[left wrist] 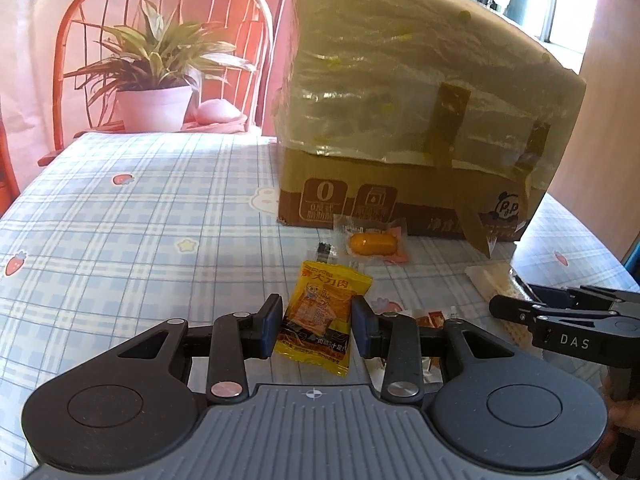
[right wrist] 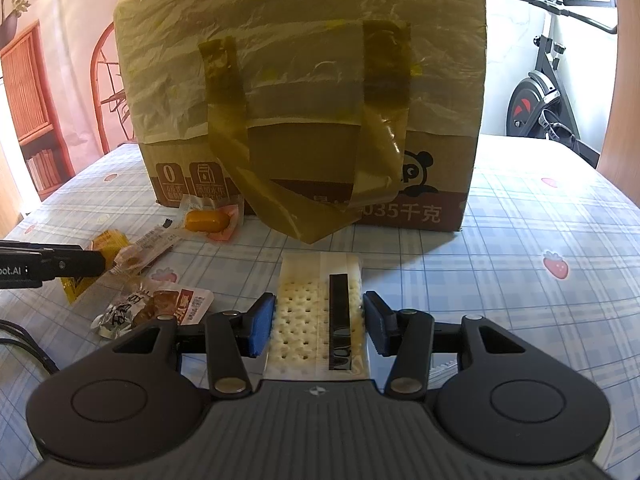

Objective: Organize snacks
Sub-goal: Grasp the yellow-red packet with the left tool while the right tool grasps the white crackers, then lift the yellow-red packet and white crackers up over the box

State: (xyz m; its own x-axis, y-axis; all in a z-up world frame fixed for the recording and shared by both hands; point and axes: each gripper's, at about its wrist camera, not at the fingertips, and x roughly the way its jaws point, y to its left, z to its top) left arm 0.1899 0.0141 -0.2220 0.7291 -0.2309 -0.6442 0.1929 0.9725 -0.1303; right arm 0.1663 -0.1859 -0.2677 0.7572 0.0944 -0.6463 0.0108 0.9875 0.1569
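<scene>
My left gripper [left wrist: 315, 326] is open, its pads on either side of a yellow snack packet [left wrist: 320, 316] lying on the checked tablecloth, without clearly pressing it. My right gripper [right wrist: 318, 326] has its pads against the sides of a white cracker packet [right wrist: 316, 316] that lies flat on the table. A clear-wrapped orange snack [left wrist: 372, 243] lies by the foot of a cardboard box [left wrist: 400, 120] lined with a yellowish plastic bag; it also shows in the right wrist view [right wrist: 206, 220]. More wrapped snacks [right wrist: 152, 308] lie to the right gripper's left.
The box [right wrist: 304, 92] stands close ahead of both grippers. A potted plant [left wrist: 154, 92] and a red chair [left wrist: 160, 8] stand at the table's far left edge. An exercise bike [right wrist: 548, 92] stands beyond the table on the right. A black cable [right wrist: 24, 344] lies at the left.
</scene>
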